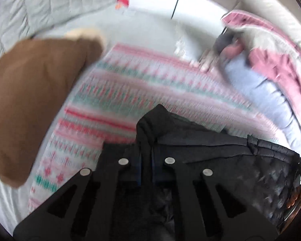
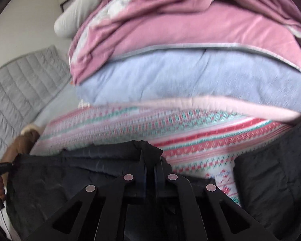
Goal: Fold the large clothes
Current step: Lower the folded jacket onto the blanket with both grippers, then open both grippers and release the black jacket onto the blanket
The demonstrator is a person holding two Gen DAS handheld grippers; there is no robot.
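Note:
A black quilted jacket [image 1: 220, 144] hangs between my two grippers above a patterned pink, green and white blanket [image 1: 130, 84]. My left gripper [image 1: 147, 140] is shut on a bunched fold of the jacket. My right gripper [image 2: 149, 156] is shut on another fold of the jacket [image 2: 70, 170]. A further part of the black jacket [image 2: 275, 176] shows at the right in the right wrist view. Both views are blurred by motion.
A brown garment with a fur trim [image 1: 34, 96] lies at the left on the bed. A pile of pink [image 2: 170, 26] and pale blue bedding [image 2: 180, 76] lies beyond the blanket. A grey quilted headboard [image 2: 20, 84] stands at the left.

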